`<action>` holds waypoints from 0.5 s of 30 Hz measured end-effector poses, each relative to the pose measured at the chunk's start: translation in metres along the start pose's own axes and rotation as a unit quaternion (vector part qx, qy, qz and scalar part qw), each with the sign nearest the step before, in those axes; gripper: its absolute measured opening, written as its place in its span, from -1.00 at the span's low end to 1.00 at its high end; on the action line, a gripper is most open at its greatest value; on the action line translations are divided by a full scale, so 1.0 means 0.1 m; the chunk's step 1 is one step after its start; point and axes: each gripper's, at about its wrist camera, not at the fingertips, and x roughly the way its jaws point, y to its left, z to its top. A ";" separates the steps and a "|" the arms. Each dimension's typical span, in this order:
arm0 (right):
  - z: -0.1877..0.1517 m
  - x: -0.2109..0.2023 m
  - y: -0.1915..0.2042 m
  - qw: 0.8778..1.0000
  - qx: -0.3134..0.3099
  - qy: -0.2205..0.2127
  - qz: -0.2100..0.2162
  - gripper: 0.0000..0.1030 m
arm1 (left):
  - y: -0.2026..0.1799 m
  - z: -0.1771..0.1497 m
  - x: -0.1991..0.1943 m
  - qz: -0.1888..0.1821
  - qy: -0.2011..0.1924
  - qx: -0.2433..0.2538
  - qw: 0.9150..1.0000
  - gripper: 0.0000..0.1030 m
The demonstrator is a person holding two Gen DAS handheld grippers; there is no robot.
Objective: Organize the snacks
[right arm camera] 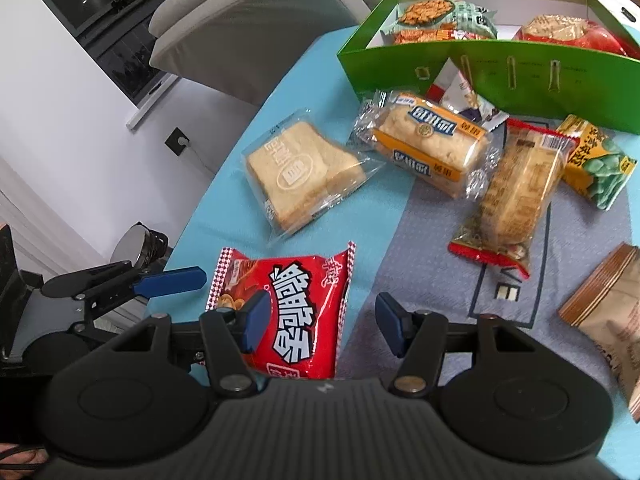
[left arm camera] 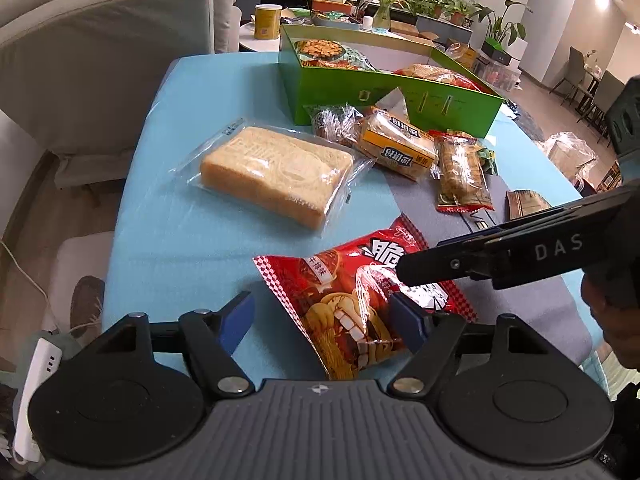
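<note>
While both tongs stand wide and hold nothing, the red snack bag lies on the counter at the lower middle, between the left tongs and under the right tongs.

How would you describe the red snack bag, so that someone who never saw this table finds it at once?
Start at the green cardboard box at the far side of the light blue tablecloth. Come toward the near edge, past the clear-wrapped sliced bread. The red foil snack bag lies there, apart from the others; only it is bright red with big white characters.
</note>
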 end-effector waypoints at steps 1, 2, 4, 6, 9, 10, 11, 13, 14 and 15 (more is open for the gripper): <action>0.00 0.02 0.00 1.000 0.001 0.003 0.001 0.52 | 0.00 0.00 0.01 -0.008 -0.002 -0.002 1.000 0.16; 0.00 0.03 0.00 1.000 0.003 0.006 0.003 0.52 | 0.01 0.01 0.00 -0.017 -0.002 -0.003 1.000 0.00; 0.01 0.06 0.01 1.000 0.004 0.011 0.006 0.52 | -0.02 0.02 -0.01 -0.021 -0.001 0.007 1.000 -0.04; 0.01 0.06 0.03 1.000 0.000 0.010 0.005 0.52 | -0.05 0.02 -0.02 -0.020 -0.003 0.015 1.000 -0.08; 0.01 0.08 0.03 1.000 0.001 0.012 0.010 0.50 | -0.08 0.02 -0.03 -0.024 -0.004 0.021 0.999 -0.19; 0.01 0.09 0.04 1.000 0.003 0.013 0.012 0.47 | -0.11 0.02 -0.04 -0.021 -0.005 0.027 0.999 -0.20; 0.01 0.08 0.05 1.000 0.002 0.011 0.011 0.47 | -0.13 0.03 -0.04 -0.019 -0.005 0.032 0.999 -0.22; 0.01 0.06 0.07 1.000 -0.001 0.007 0.010 0.47 | -0.17 0.04 -0.07 -0.022 -0.006 0.043 0.999 -0.23; 0.02 0.03 0.08 1.000 -0.002 0.003 0.010 0.47 | -0.20 0.06 -0.08 -0.025 -0.009 0.046 0.999 -0.23; 0.03 0.00 0.08 1.000 -0.002 -0.003 0.015 0.47 | -0.22 0.08 -0.10 -0.027 -0.014 0.050 0.998 -0.23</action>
